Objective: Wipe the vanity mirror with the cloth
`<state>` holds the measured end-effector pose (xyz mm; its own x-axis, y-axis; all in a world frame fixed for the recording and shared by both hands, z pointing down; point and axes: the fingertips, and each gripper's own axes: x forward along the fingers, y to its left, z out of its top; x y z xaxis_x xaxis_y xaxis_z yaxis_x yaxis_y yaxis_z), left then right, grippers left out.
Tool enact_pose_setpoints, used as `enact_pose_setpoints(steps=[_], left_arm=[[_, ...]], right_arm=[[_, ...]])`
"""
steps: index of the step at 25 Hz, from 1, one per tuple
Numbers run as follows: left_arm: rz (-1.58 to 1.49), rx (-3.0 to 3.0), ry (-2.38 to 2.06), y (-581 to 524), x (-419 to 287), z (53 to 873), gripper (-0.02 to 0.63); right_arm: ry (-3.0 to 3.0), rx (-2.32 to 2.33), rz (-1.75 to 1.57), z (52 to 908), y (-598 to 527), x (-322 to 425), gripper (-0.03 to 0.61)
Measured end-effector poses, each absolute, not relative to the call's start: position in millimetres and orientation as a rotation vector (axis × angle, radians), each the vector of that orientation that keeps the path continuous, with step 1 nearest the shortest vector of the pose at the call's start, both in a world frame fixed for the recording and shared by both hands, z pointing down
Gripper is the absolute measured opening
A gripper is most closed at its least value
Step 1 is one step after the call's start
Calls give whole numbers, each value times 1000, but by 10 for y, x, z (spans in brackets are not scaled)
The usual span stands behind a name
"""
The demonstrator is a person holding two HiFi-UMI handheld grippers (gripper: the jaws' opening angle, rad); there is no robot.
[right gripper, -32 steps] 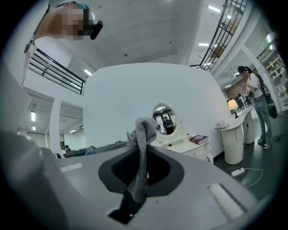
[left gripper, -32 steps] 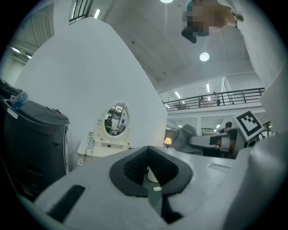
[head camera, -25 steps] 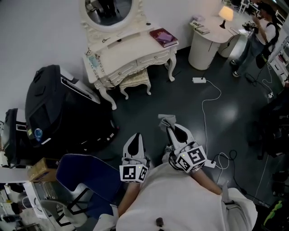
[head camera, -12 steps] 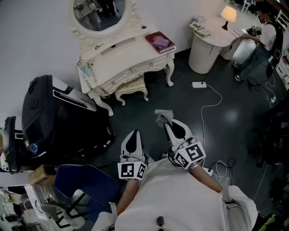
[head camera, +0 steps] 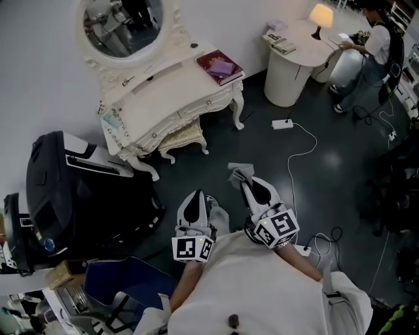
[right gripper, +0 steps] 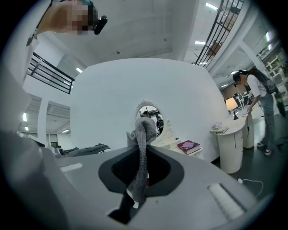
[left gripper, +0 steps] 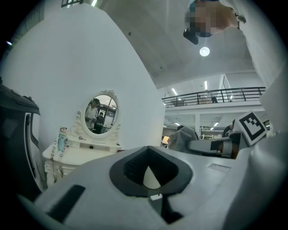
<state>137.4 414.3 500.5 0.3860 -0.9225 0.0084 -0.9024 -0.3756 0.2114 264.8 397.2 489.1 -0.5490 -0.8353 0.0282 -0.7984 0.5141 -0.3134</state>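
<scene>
open floor (head camera: 262, 154) between me and the table (head camera: 167, 98): dark and bare on the straight line in. edges to mind: black luggage (head camera: 72, 190) left of the table, close to its left legs. blue chair (head camera: 124, 278) on the near side of the luggage, far from the table. power strip with white cable (head camera: 283, 123) on the floor just right of the table's right leg. round table (head camera: 294, 62) with lamp (head camera: 320, 16) further right of the table, and a person (head camera: 370, 49) beyond that. stool (head camera: 182, 136) tucked under the table front. book (head camera: 220, 67) on the table's right end.

mirror (head camera: 121, 26): oval, white carved frame, upright at the back of the table against the white wall, glass facing out over the tabletop.

cloth (head camera: 240, 174): grey, knit-looking. it's a narrow strip, long axis along the jaws, bunched end past the tips and pointing at the table. well short of the table, over the open floor.

right hand-held gripper (head camera: 245, 186): jaws clamped on the cloth, aimed at the table.

left hand-held gripper (head camera: 195, 196): jaws closed together, nothing in them, beside the right one, same heading.
</scene>
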Motion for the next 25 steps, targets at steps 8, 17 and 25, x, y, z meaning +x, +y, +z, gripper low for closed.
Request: enact_pose_setpoints(steps=[8, 17, 25], left_arm=[[-198, 2511, -1592, 3197, 1228, 4879, 3], [-201, 2555, -1512, 2097, 910, 4831, 3], [-196, 2605, -1422, 1439, 878, 4838, 3]], right_arm=[[2581, -1487, -406, 4792, 3082, 2529, 32], [2569, -1529, -386, 4758, 2134, 2137, 32], [2512, -1594, -376, 4770, 1550, 2030, 32]])
